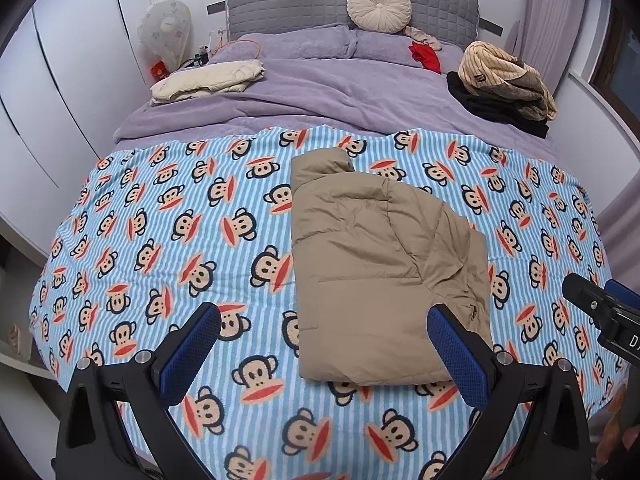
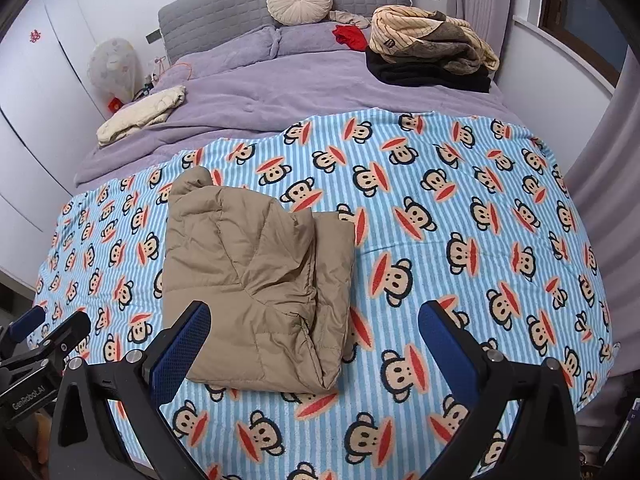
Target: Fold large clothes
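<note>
A tan puffer jacket (image 1: pixel 372 264) lies folded into a long narrow bundle on the blue striped monkey-print blanket (image 1: pixel 160 240). My left gripper (image 1: pixel 324 316) hovers above the jacket's near end, open, with nothing between its blue pads. The right gripper's tip (image 1: pixel 592 304) shows at the right edge of that view. In the right wrist view the same jacket (image 2: pixel 248 272) lies left of centre on the blanket (image 2: pixel 460 220). My right gripper (image 2: pixel 314 322) hangs over its near right corner, jaws wide open and empty. The left gripper (image 2: pixel 44 340) shows at the lower left.
Behind the blanket the bed has a purple duvet (image 1: pixel 320 92). A folded cream garment (image 1: pixel 208 80) lies at its far left, and a pile of striped, brown and black clothes (image 1: pixel 504 84) at its far right. A round cushion (image 1: pixel 379 7) leans on the grey headboard. White wardrobes (image 1: pixel 60 92) stand left.
</note>
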### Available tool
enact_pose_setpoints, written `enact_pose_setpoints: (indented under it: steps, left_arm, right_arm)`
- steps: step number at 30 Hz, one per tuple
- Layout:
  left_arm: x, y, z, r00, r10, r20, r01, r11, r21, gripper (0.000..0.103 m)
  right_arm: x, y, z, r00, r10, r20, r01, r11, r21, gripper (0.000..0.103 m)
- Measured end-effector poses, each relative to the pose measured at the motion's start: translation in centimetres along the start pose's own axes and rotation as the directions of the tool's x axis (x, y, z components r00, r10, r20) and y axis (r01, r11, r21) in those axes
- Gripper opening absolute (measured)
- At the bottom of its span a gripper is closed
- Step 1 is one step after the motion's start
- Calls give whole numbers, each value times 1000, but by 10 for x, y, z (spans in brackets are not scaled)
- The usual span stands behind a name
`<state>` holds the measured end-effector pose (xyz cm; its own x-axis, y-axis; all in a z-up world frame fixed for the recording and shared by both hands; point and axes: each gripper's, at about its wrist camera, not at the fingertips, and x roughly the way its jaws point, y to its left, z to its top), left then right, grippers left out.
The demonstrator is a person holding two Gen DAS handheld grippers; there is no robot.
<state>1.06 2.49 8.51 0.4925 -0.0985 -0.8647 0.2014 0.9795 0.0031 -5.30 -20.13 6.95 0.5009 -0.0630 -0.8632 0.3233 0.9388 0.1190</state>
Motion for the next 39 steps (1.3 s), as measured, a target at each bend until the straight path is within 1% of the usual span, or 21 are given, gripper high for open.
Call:
enact_pose_setpoints:
  steps: [39]
  left_arm:
    - [6,6,-2,1000,6,-16,-6,1000,-10,103]
  right_arm:
    - [4,1,-2,1000,3,-20,-3,1000,3,103]
